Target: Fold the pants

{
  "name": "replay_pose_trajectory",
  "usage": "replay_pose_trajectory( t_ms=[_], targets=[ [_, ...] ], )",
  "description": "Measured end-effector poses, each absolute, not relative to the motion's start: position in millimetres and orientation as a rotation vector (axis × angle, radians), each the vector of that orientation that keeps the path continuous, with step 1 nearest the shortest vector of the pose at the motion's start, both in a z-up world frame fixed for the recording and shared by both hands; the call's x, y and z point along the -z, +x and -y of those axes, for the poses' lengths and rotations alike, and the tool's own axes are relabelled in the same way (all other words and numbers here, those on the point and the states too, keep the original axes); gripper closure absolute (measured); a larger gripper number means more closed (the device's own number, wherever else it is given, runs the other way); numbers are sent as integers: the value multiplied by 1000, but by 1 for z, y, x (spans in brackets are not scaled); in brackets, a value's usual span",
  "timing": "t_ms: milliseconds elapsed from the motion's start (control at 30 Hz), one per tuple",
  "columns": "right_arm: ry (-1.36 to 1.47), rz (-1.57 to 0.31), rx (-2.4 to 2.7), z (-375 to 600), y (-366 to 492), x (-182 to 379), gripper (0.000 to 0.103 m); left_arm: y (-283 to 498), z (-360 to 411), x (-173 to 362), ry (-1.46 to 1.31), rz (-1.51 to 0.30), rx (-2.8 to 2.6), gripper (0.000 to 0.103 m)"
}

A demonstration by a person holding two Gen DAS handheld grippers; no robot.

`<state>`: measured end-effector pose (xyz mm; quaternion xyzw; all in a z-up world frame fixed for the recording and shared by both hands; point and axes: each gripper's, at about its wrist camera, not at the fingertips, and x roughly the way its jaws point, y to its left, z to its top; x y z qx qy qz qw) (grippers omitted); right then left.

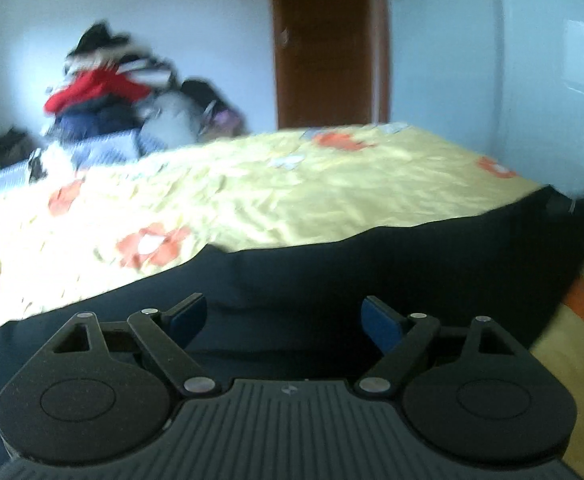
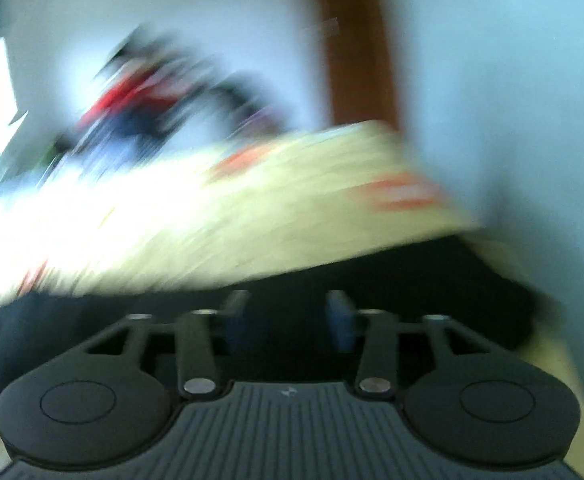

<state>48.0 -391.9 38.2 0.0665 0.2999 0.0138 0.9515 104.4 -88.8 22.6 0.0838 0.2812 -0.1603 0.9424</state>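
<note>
Both the left tongs (image 1: 284, 322) and right tongs (image 2: 288, 318) are gaping empty over the dark pants (image 1: 372, 264) lying flat on the bed (image 1: 252, 192), ready for folding

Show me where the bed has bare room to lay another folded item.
Free: the yellow flowered bedspread between the dark pants in front and the door behind. Crowded: the far left corner, where a pile of clothes and bags sits against the wall.
</note>
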Motion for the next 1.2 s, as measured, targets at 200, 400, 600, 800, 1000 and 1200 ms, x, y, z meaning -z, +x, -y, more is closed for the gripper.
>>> replay_pose_trajectory(
  t_ms=[200, 400, 600, 800, 1000, 1200],
  targets=[
    [-210, -749, -333, 276, 120, -23, 34, 139, 103, -15, 286, -649, 350, 16],
    [-244, -793, -321, 251, 177, -12, 35, 192, 102, 17, 242, -759, 253, 16],
    [-81, -740, -209, 285, 190, -18, 24, 203, 76, 0, 143, -702, 131, 20],
    [-89, -780, -311, 305, 128, -29, 23, 149, 62, -14, 155, -641, 165, 11],
    [-63, -833, -285, 323, 137, -3, 3, 105, 75, 5, 201, -604, 171, 8],
    [-15, -753, -190, 326, 143, -3, 0, 91, 88, 29, 318, -552, 126, 3]
  ],
)
